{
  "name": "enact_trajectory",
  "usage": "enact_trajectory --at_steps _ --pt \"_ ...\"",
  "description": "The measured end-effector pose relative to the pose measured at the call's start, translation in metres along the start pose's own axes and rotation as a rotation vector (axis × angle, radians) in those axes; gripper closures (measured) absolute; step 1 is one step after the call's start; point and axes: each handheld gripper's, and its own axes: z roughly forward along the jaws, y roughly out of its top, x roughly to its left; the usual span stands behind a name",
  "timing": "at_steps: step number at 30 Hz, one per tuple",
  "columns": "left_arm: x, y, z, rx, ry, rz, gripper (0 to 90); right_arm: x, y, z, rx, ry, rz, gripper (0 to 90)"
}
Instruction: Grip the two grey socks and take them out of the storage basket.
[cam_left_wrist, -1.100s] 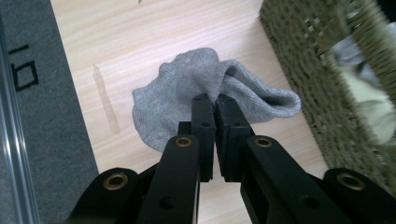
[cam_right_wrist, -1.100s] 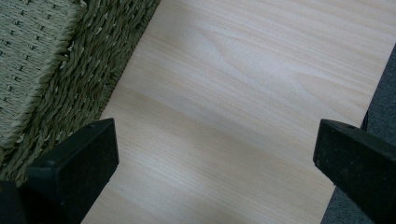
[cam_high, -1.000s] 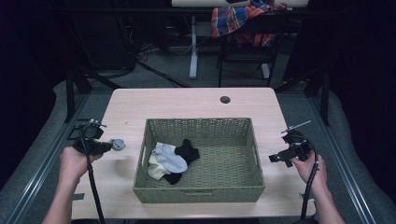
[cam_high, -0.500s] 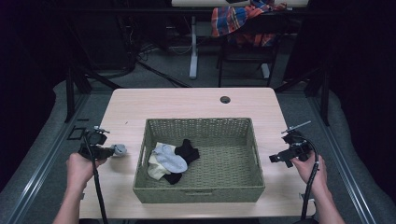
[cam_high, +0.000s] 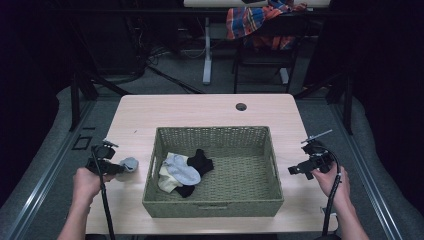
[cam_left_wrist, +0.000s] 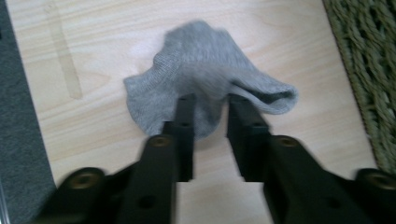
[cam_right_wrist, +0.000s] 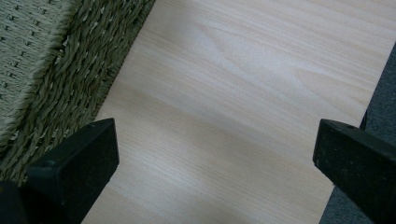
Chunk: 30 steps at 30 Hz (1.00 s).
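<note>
A small grey sock (cam_left_wrist: 205, 60) lies crumpled on the light wooden table (cam_high: 200, 110), just left of the woven basket (cam_high: 212, 131). My left gripper (cam_left_wrist: 212, 105) points down at it. Its jaws have just been opening: they stand a little apart, and the sock's near edge lies between the tips without being pinched. From above, the grey sock (cam_high: 129, 164) rests at the left gripper's (cam_high: 120, 168) tips. My right gripper (cam_right_wrist: 215, 144) hangs wide open with nothing in it over bare table, right of the basket (cam_right_wrist: 56, 60). The high view shows that right gripper (cam_high: 292, 171) in a hand.
Inside the basket lie a pale grey and white sock pile (cam_high: 180, 169) and a black sock (cam_high: 200, 161). A small round hole (cam_high: 241, 106) sits near the table's far edge. The basket wall (cam_left_wrist: 369, 56) stands close to the grey sock's right. Chairs and a plaid cloth (cam_high: 255, 20) stand beyond.
The left hand has come down with the grey sock, which now rests on the table. The left jaws have parted from it. The right hand has kept still.
</note>
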Motion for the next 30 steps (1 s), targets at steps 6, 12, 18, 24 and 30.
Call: enact_trajectory --at_steps 6,12,18,24,30 --pt "-0.008 0.000 -0.018 -0.007 0.063 0.001 33.4 -0.001 0.000 -0.001 0.007 0.009 -0.002 0.0" --pt "-0.016 0.006 -0.044 -0.073 0.037 0.014 15.5 -0.001 0.001 0.000 0.012 0.003 -0.010 0.0" --pt "-0.044 0.020 -0.074 -0.163 0.020 0.072 7.1 -0.001 0.001 0.000 0.011 0.012 -0.003 0.0" --pt "-0.066 0.031 -0.083 -0.186 -0.017 0.161 1.4 -0.002 0.001 0.000 0.019 0.020 0.000 0.0" --pt "-0.090 0.049 -0.089 -0.211 -0.066 0.236 0.5 -0.002 -0.001 -0.002 -0.007 0.023 0.018 0.0"
